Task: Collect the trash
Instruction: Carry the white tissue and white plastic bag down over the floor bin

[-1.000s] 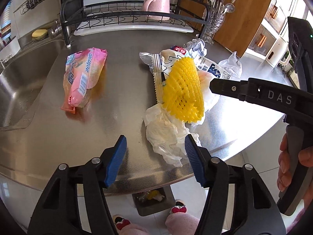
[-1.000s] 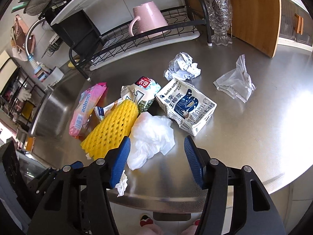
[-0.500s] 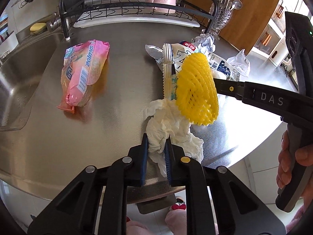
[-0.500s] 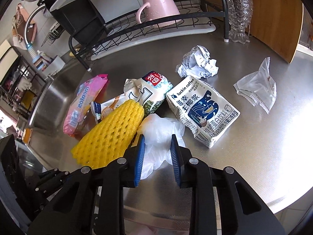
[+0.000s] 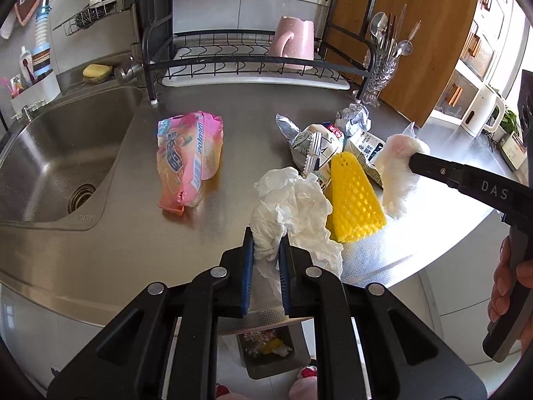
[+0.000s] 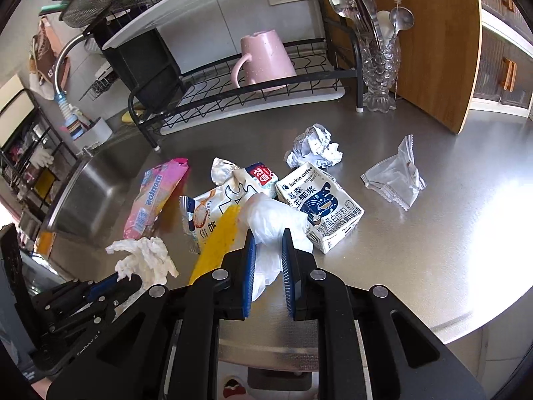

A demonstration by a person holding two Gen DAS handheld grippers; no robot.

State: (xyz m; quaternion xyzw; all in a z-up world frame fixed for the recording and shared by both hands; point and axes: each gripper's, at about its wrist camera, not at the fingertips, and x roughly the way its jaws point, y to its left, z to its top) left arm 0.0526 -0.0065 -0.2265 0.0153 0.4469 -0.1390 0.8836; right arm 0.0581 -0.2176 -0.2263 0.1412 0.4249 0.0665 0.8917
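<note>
My left gripper is shut on a crumpled white paper tissue, lifted off the steel counter; the tissue also shows in the right wrist view. My right gripper is shut on a thin white plastic bag, also lifted; the bag shows in the left wrist view. Left on the counter are a yellow foam net, a pink Mentos bag, a white snack bag, a Luckin Coffee carton, a crumpled paper ball and a clear wrapper.
A sink lies at the left. A black dish rack with a pink mug and a glass cutlery holder stand at the back. A grey bin with trash in it sits on the floor below the counter edge.
Both grippers went from open to shut, the left on the tissue and the right on the plastic bag, and then rose with them. The yellow net has shifted.
</note>
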